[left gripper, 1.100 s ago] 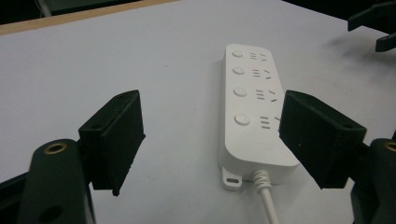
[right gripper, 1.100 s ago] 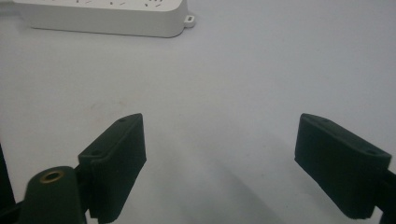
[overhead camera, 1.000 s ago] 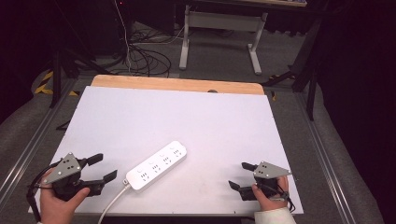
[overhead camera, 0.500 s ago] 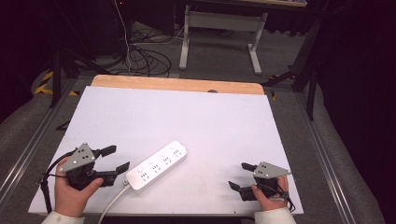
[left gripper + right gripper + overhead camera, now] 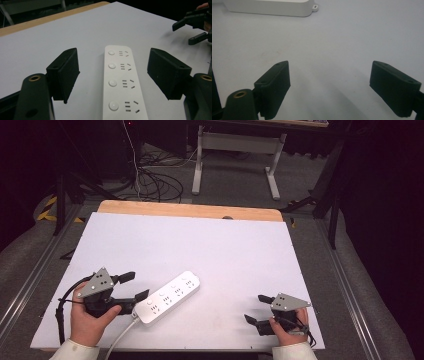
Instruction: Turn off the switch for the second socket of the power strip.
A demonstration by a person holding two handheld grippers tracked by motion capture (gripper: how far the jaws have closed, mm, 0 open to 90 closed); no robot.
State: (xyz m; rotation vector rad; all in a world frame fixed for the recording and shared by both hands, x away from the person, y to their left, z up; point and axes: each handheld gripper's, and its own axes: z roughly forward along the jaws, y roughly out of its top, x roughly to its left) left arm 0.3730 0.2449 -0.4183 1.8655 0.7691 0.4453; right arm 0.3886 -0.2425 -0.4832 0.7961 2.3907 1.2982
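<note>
While open, left tool [image 5: 134,286] astride power strip [image 5: 169,296].

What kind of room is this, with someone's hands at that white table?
Probably a lab or workshop set up for recording. A bare white table holds only a power strip, loose cables trail over the grey floor, and metal desk legs stand behind.

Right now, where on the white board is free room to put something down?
The far half of the white board, between the wooden edge and the power strip, is bare. So is the patch between the strip and the right tool. It is crowded near the left tool.
</note>
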